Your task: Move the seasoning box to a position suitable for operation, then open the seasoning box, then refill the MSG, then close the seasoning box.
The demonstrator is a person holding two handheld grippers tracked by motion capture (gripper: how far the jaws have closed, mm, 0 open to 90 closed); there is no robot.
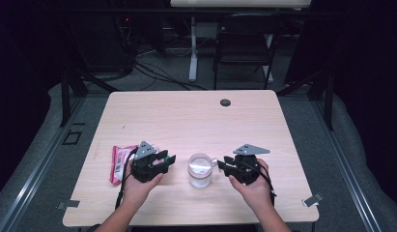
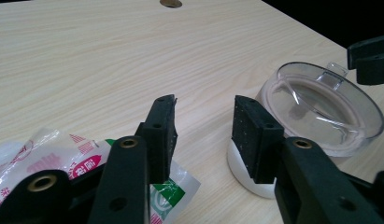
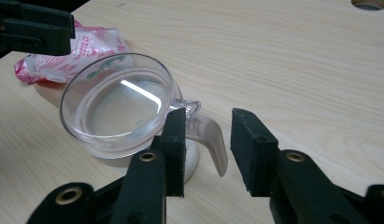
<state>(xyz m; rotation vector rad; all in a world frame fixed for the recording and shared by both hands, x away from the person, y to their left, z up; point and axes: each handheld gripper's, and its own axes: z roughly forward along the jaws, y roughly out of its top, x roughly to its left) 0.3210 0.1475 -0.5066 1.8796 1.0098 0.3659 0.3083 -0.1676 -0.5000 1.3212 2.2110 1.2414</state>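
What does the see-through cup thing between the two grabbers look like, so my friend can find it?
Look at the pale wooden table, near its front edge, between the left gripper and the right gripper. There stands a clear plastic cup with a clear lid, a white bottom and a small handle. Unlike the flat red and white packet beside the left gripper, it is round, upright and see-through.

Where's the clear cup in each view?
High view: cup stands near the table's near edge, midway between the left gripper and the right gripper.
Left gripper view: cup at right, beyond the right-hand jaw.
Right gripper view: cup at left centre, its handle between the open jaws.
Shared landmark: the red-and-white packet, beside the left gripper in all three.
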